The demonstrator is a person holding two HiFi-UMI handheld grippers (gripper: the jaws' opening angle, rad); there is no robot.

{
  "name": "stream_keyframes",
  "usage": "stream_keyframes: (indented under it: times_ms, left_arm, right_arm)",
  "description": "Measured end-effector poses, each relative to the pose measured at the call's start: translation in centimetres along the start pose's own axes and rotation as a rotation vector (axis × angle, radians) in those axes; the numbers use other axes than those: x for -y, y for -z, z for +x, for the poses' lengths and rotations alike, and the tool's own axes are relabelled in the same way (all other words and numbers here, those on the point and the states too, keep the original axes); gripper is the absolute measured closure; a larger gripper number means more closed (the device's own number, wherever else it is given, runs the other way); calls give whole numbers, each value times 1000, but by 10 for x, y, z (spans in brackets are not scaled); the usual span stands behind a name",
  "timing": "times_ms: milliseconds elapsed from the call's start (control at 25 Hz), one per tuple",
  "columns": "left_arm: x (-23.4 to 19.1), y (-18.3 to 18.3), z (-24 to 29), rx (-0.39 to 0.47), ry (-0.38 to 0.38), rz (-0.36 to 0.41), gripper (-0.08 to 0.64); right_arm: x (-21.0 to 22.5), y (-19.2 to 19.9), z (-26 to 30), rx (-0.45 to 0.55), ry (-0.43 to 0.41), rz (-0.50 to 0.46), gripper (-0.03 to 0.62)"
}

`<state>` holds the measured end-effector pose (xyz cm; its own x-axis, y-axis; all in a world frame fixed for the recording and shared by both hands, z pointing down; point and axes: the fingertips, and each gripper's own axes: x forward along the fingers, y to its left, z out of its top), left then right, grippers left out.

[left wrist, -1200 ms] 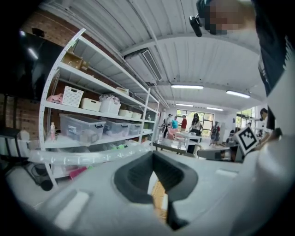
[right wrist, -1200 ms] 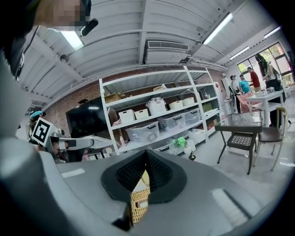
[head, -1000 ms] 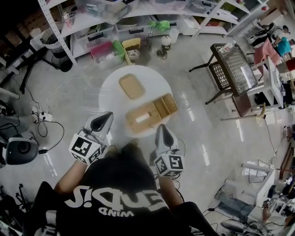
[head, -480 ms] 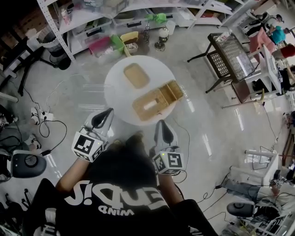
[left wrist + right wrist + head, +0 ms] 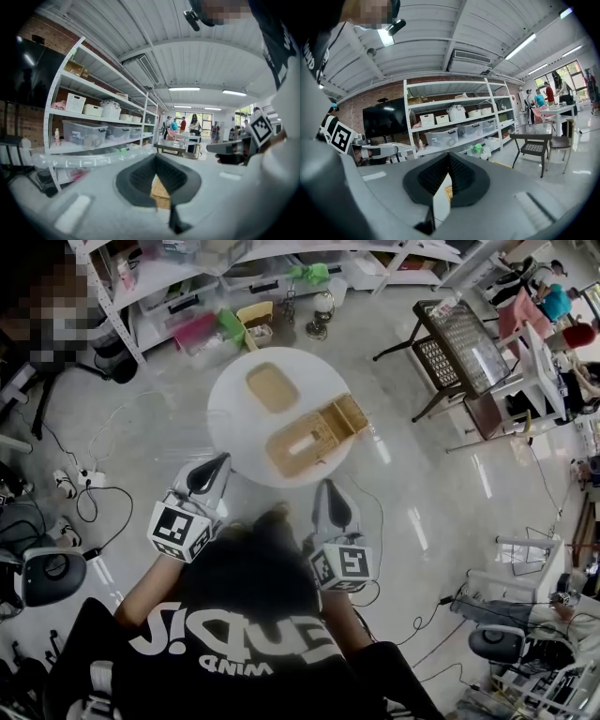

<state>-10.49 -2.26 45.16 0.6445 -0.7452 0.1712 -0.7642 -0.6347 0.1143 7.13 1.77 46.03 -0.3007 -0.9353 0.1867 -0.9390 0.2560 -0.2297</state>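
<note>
A round white table [image 5: 230, 423] stands in front of the person. On it lie a flat wicker lid [image 5: 272, 387] and an open wicker box [image 5: 314, 432] with a side compartment. My left gripper [image 5: 217, 465] hovers at the table's near left edge, shut and holding nothing. My right gripper [image 5: 325, 489] hovers off the near right edge, also shut and holding nothing. In the left gripper view the jaws of the left gripper [image 5: 156, 157] meet, with the wicker box [image 5: 160, 194] showing below them. The right gripper [image 5: 449, 155] shows a sliver of wicker box [image 5: 448, 191] the same way.
White shelving [image 5: 187, 277] with plastic bins runs behind the table. A black glass-topped side table [image 5: 459, 329] and chair stand at the right. Cables [image 5: 80, 493] lie on the floor at the left. Several people [image 5: 187, 125] stand far off in the room.
Both grippers stay shut and held low before the body. The table has drifted slightly up and left in the head view. Less of the wicker box shows below the right jaws.
</note>
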Motion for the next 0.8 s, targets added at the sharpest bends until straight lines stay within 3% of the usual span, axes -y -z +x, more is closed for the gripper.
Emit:
stream_keyframes:
  times_ms: [800]
  left_arm:
    - [19,-3,17,1,7,-14,560]
  right_arm:
    - [16,-13,-7,3,-7,-22,594]
